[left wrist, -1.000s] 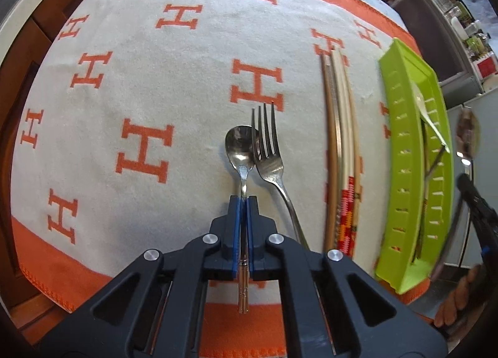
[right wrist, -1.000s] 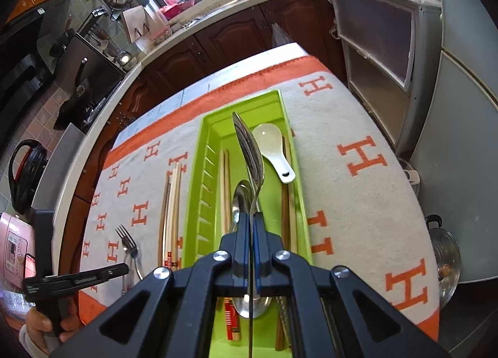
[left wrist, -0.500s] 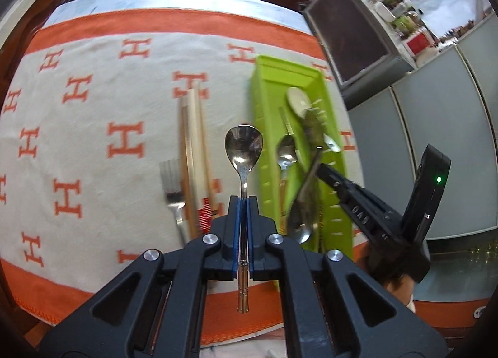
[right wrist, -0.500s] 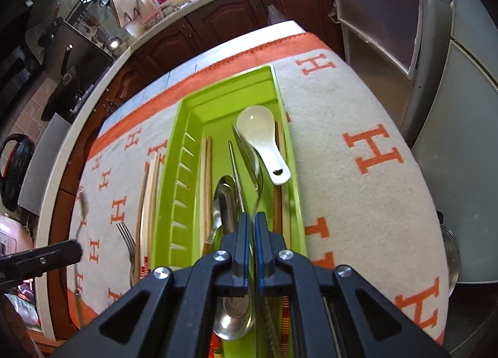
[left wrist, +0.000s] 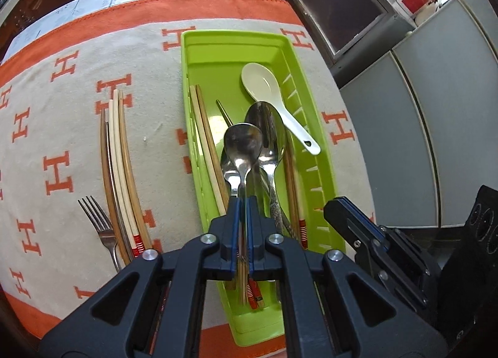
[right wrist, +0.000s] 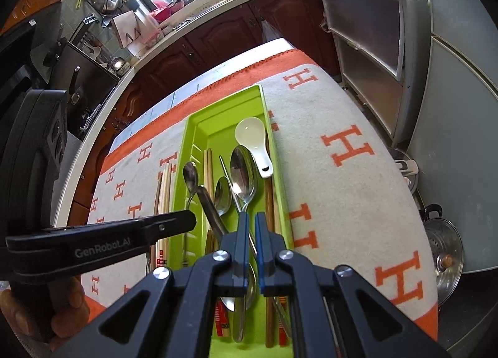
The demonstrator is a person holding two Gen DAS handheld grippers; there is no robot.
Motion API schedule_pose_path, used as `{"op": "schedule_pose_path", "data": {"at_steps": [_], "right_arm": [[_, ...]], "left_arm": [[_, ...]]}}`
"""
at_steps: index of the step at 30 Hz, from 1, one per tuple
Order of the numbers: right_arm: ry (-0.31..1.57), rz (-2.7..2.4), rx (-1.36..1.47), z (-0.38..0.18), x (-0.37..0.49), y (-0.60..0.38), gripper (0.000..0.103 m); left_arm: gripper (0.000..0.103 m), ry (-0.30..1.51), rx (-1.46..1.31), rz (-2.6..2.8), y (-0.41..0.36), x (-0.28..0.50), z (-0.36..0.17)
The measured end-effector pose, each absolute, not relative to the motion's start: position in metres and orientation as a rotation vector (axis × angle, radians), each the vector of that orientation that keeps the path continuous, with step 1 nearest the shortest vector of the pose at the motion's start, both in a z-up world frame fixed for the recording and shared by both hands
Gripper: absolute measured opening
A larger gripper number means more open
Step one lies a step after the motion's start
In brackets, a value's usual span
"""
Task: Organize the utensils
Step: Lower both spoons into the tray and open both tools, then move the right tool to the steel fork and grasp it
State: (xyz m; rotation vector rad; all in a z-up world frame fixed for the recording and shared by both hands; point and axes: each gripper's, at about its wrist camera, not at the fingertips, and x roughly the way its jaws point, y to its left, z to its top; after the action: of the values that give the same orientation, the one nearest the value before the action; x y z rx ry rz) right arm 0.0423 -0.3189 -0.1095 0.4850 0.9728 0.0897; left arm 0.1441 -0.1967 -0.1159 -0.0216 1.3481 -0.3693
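My left gripper (left wrist: 242, 202) is shut on the handle of a small metal spoon (left wrist: 242, 143) and holds it over the green tray (left wrist: 186, 56). In the tray lie a white ceramic spoon (left wrist: 264, 84), a large metal spoon (left wrist: 267, 127), another spoon and wooden chopsticks (left wrist: 205, 140). On the cloth left of the tray are more chopsticks (left wrist: 118, 165) and a fork (left wrist: 99, 221). My right gripper (right wrist: 250, 224) hovers over the tray's near end, fingers slightly apart and holding nothing. The large metal spoon (right wrist: 244, 177) rests in the tray (right wrist: 224, 115) just beyond it.
An orange-and-cream H-patterned cloth (right wrist: 342, 171) covers the table. A hand (right wrist: 62, 311) holds the left gripper (right wrist: 174, 221) at the tray's left side. Grey cabinets (right wrist: 367, 34) stand to the right, a steel pot (right wrist: 442, 246) sits low beyond the table edge.
The left gripper lifted the small spoon off the cloth and moved right, over the tray. The right gripper lowered the large spoon into the tray and let it go.
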Motion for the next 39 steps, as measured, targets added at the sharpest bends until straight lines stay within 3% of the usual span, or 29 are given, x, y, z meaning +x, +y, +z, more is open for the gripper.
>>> {"op": "schedule_pose_path", "data": {"at_steps": [6,12,17,21,27,39], "right_arm": [[0.973,0.107,0.480,-0.106,0.040,-0.314,0.005],[0.976,0.174,0.452,-0.096,0.038,-0.292,0.005],[0.990,0.263,0.407,-0.087,0.036,-0.256,0.006],[1.014,0.333,0.359,-0.084,0.036,-0.224,0.006],[1.086,0.413,0.249,-0.097,0.040,-0.169,0.006],[1.228,0.405,0.157,-0.139,0.057,-0.122,0.006]], "left_arm": [[0.004,1.330,0.013,-0.393,-0.188,0.132,-0.104],[0.025,1.289,0.030,-0.379,-0.140,0.110,-0.077],[0.030,1.218,0.014,-0.274,-0.077,0.097,-0.062],[0.040,1.153,0.040,-0.170,-0.032,0.085,-0.057],[0.043,1.090,0.112,-0.065,0.005,0.066,-0.069],[0.043,1.168,-0.016,-0.077,0.045,0.057,-0.118]]}}
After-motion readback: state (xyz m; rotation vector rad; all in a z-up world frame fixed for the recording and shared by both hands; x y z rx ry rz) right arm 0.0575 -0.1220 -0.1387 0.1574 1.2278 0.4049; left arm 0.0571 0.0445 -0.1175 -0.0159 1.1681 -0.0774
